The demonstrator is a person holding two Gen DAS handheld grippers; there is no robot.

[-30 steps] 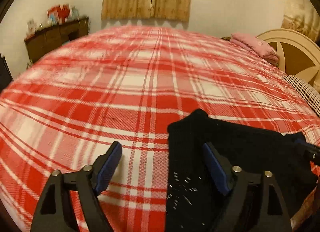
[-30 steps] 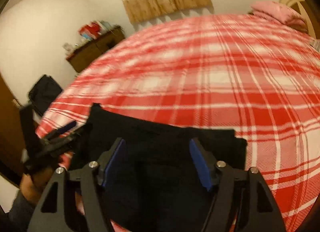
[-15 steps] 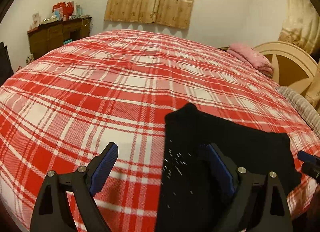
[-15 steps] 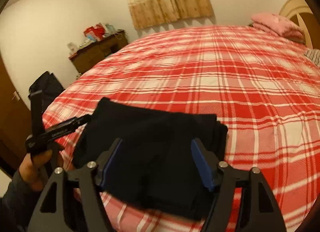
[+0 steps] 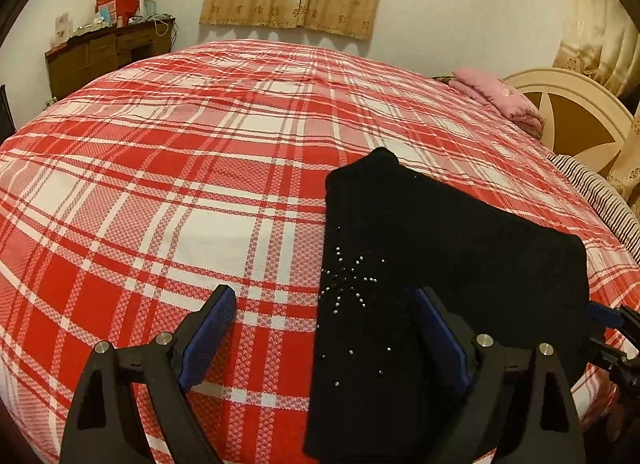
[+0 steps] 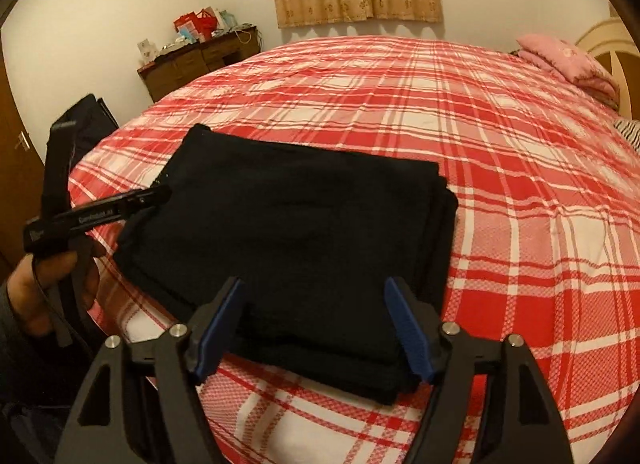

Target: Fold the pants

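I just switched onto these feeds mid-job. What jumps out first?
The black pants lie folded into a compact stack near the bed's near edge, on the red plaid bedspread that fills both views. Both grippers are open: the right gripper hangs over the stack, and the left gripper straddles its studded edge.

Matt black cloth pants [image 6: 296,232], woven plaid bedspread [image 6: 500,167]
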